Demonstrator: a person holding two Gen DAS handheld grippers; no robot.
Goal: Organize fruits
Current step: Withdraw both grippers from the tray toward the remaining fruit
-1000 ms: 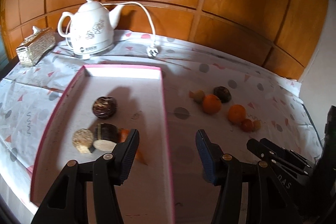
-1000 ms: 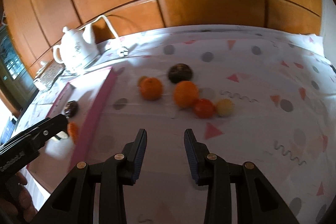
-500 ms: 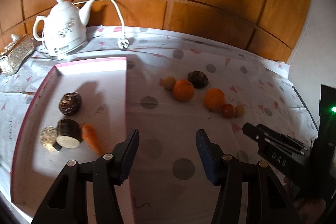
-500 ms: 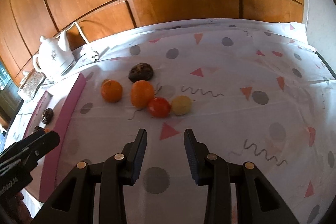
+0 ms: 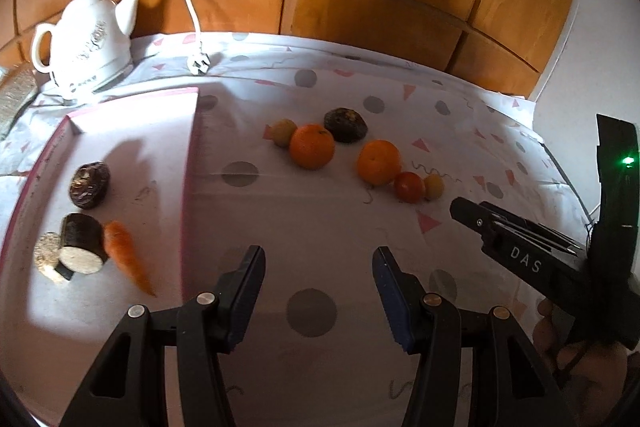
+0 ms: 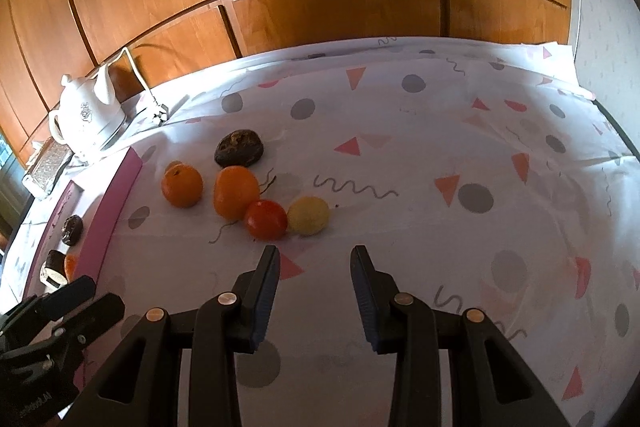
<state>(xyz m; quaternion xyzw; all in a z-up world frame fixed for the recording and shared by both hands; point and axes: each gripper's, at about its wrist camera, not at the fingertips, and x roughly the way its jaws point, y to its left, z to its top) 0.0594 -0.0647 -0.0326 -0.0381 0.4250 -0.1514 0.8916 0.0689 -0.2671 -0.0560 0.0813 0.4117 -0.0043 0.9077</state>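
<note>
Loose fruit lies on the patterned tablecloth: two oranges (image 6: 182, 185) (image 6: 235, 191), a red tomato (image 6: 265, 219), a yellow fruit (image 6: 308, 215), a dark fruit (image 6: 239, 147) and, in the left wrist view, a small yellow-brown fruit (image 5: 283, 132). A pink-rimmed tray (image 5: 191, 163) at left holds a dark fruit (image 5: 89, 184), a carrot (image 5: 125, 253) and cut pieces (image 5: 82, 247). My right gripper (image 6: 315, 259) is open and empty, just short of the tomato and yellow fruit. My left gripper (image 5: 318, 259) is open and empty over the cloth beside the tray's right rim.
A white ceramic kettle (image 5: 86, 41) with cord and plug (image 5: 199, 65) stands at the back left, with a patterned box (image 6: 46, 163) beside it. Wooden panelling runs behind the table. The table's right edge meets a white wall (image 5: 580, 75).
Both grippers have swung to the right. The right one has closed in on the tomato and yellow fruit. The left one has left the tray for the cloth beside it.
</note>
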